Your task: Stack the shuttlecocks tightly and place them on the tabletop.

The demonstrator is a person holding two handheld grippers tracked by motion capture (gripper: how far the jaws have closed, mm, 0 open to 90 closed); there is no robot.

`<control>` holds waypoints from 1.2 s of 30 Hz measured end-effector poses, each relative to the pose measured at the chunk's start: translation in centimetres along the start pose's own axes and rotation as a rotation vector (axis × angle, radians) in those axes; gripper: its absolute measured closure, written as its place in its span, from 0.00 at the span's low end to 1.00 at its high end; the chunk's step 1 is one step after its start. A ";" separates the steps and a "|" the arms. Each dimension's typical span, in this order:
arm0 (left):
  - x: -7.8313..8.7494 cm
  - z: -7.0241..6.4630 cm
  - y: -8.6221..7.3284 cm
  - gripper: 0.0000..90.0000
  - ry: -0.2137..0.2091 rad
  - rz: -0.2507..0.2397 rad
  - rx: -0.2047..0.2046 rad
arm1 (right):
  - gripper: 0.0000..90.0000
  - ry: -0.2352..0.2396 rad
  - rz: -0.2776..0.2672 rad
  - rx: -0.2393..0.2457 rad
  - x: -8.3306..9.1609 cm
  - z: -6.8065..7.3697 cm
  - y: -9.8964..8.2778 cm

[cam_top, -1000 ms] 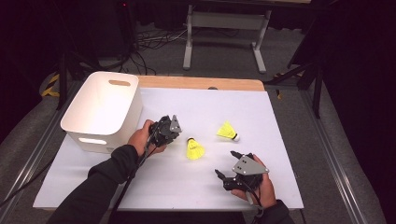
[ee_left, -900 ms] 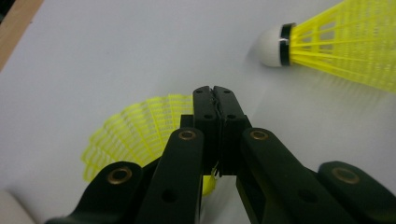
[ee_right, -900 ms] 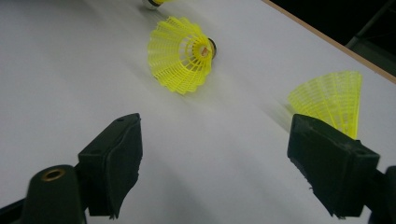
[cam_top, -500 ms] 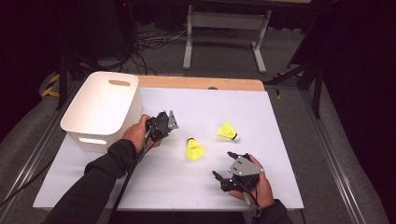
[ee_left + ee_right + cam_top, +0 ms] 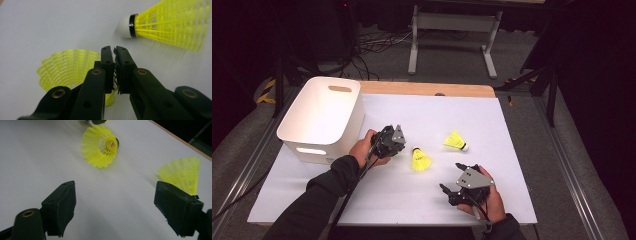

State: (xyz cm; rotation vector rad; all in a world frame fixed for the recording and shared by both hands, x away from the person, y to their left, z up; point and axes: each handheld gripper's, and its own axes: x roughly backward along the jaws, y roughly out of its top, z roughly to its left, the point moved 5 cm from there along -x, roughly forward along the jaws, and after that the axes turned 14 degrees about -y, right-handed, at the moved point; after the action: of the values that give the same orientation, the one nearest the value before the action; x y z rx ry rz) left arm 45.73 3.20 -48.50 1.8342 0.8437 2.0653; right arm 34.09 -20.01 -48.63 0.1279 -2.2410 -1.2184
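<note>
Yellow mesh sat in the thin slit between the jaws of the left gripper (image 5: 113,50). They had just been opening a crack, yet seemed to pinch the skirt rim of the near shuttlecock (image 5: 65,67), whose cone lay sideways to their left. The right gripper (image 5: 116,187) gaped wide and empty, farther off. The left gripper view gave that pinch; the high view placed the white bin (image 5: 347,120) just beside the left hand.

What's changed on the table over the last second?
The left gripper has just been opening its jaws slightly, with the mesh skirt of a pinched shuttlecock between them; its hand barely shifted. The right gripper, open, the near shuttlecock, the far shuttlecock and the white basket stayed put.
</note>
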 end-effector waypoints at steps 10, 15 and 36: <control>-0.5 -0.4 -0.2 0.85 0.000 0.015 -0.018 | 0.21 0.002 0.010 0.003 -0.1 0.1 -0.1; -0.5 -0.5 0.1 0.84 0.004 0.001 -0.026 | 0.21 0.004 0.015 -0.001 -0.3 0.0 -0.3; -0.1 1.1 1.8 0.80 0.065 -0.045 -0.003 | 0.20 0.003 0.023 -0.004 -0.3 -0.1 -0.4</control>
State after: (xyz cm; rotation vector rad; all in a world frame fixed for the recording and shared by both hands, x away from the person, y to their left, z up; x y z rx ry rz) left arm 47.18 1.97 -47.56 1.7394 0.8894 2.1069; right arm 34.33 -20.20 -49.08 0.1029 -2.2314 -1.2095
